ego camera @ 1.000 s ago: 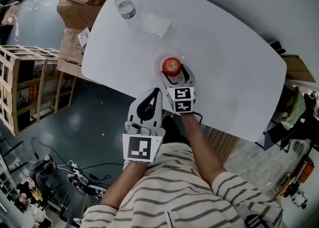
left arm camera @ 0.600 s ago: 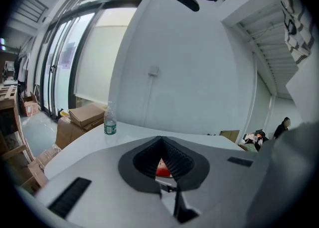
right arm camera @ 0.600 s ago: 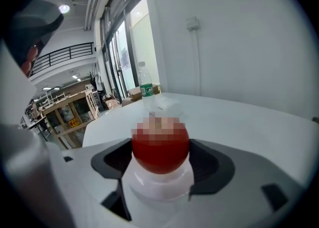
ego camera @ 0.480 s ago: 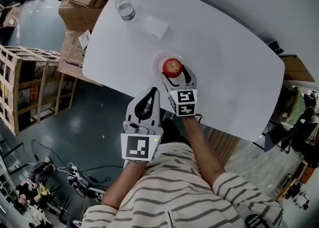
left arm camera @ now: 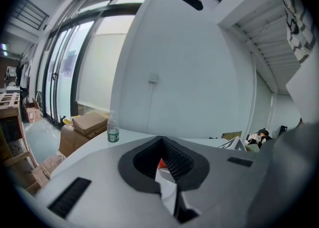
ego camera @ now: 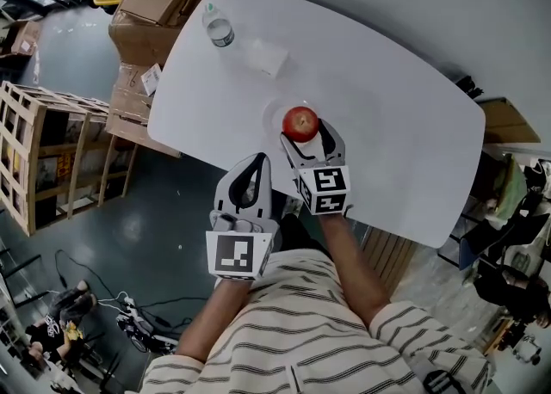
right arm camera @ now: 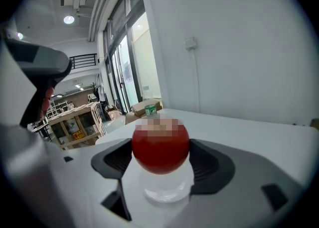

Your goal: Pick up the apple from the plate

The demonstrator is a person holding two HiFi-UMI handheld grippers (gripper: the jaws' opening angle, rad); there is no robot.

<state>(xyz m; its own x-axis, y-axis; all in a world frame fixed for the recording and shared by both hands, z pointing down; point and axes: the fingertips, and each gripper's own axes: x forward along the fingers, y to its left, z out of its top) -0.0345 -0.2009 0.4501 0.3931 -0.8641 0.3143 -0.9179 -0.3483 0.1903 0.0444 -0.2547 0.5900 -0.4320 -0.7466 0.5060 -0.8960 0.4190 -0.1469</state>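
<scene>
Apple (ego camera: pixel 300 123) shows from above over the plate (ego camera: pixel 277 113) on the white worktop (ego camera: pixel 387 100), with our right tool (ego camera: pixel 307 136) around it and our left tool (ego camera: pixel 256 164) off the near edge. Along the left tool we see the jaws narrow, nearly together, holding nothing. Along the right tool, both jaws press the apple's sides.

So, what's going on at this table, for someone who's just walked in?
A person holds a gripper in each hand at a white table. The right gripper has its jaws against both sides of the apple, right over the clear plate; whether it has lifted is unclear. The left gripper hangs by the table's near edge, jaws together, empty. A water bottle and a white box stand farther back.
</scene>
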